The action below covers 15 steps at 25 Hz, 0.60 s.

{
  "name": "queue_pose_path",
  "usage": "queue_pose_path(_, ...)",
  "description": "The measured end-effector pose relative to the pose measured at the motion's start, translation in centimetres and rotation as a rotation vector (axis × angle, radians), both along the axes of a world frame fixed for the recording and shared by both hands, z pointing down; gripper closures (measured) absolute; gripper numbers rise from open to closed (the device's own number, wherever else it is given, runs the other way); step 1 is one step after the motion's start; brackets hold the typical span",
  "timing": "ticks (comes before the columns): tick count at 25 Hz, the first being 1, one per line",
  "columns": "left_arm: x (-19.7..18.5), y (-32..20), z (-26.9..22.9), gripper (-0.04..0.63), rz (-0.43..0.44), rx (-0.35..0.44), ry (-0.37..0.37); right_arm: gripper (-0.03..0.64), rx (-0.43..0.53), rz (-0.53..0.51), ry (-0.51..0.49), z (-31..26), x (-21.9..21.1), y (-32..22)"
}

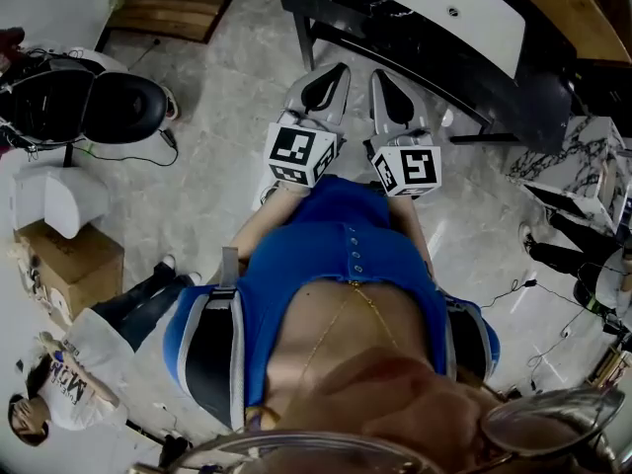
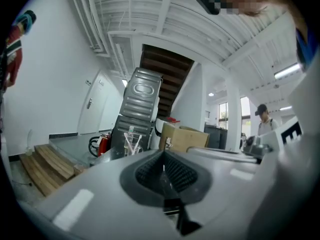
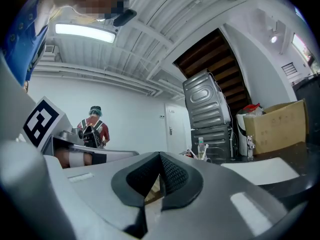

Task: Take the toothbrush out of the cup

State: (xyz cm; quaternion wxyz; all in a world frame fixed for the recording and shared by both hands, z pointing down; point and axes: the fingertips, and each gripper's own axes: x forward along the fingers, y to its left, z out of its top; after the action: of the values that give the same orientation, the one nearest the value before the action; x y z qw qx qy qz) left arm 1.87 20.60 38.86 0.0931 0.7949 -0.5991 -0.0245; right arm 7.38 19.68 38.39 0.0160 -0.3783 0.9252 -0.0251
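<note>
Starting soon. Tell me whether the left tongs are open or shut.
Shut. In the left gripper view the grey left tongs press their black ribbed pads together, nothing between.

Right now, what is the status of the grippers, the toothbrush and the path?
Left gripper shut, empty. Right gripper shut, empty. Cup far ahead on dark table, thin white sticks inside, untouched. Path looks open.
</note>
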Motion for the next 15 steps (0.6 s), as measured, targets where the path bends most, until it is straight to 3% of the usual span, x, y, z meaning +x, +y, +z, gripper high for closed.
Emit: queue_pose_path(15, -6.2, -8.3, -0.5, 0.592, 0.092, 0.002, 0.033, 0.615, 0.014, 0.069, 0.020, -1.0, -6.3, -9.1)
